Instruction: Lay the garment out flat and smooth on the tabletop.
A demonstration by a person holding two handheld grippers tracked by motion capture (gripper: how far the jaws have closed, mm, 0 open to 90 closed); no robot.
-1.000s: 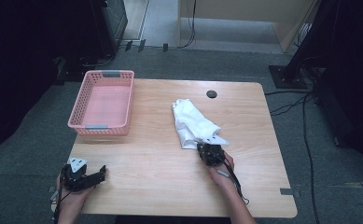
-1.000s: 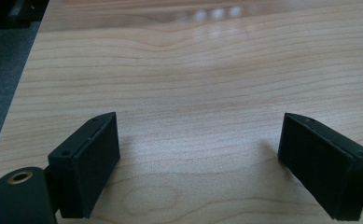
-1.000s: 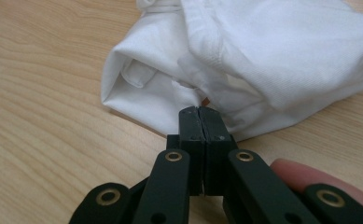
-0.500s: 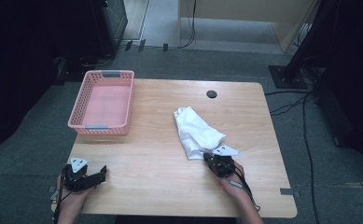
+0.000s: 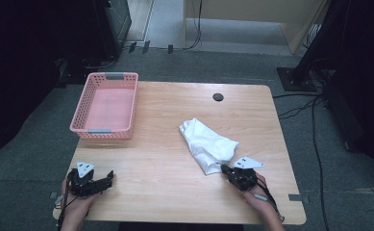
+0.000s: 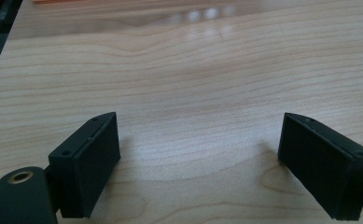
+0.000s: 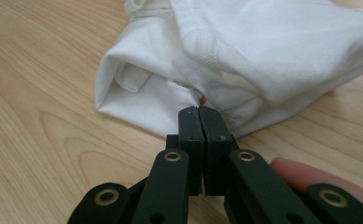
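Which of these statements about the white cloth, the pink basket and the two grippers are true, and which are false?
1. The pink plastic mesh basket holds the cloth. False: it is empty.
2. The crumpled white cloth lies on the light wooden table. True.
3. The left gripper has its fingers wide apart over bare wood. True.
4. The right gripper is wide open. False: its fingers are shut together at the cloth's edge.
5. The round black hole is beside the basket. False: it is near the far edge, beyond the cloth.
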